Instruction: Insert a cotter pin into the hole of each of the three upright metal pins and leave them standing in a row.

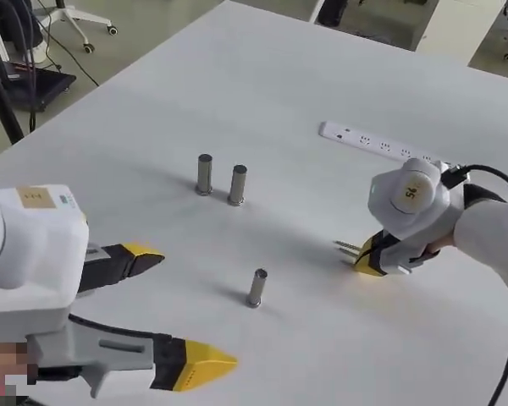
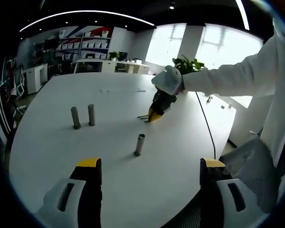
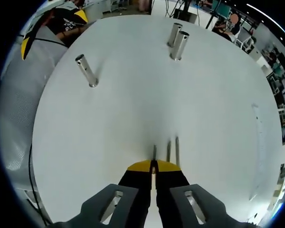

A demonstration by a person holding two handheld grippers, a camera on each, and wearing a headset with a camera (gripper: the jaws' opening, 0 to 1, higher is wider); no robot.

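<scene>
Standing upright, three metal pins (image 1: 256, 288), right gripper (image 3: 154, 165) — pinching one cotter pin (image 3: 154, 153)

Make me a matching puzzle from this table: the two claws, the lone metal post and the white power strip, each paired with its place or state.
Column one:
1. left yellow-tipped claw
2. right yellow-tipped claw
3. lone upright silver metal pin
4. long white plastic power strip

Column two:
A. lies flat, farther out on the white table
B. jaws wide open
C. stands apart from the pair of upright metal pins
D. closed on a thin metal cotter pin

Pairs: 1-B; 2-D; 3-C; 4-A
</scene>
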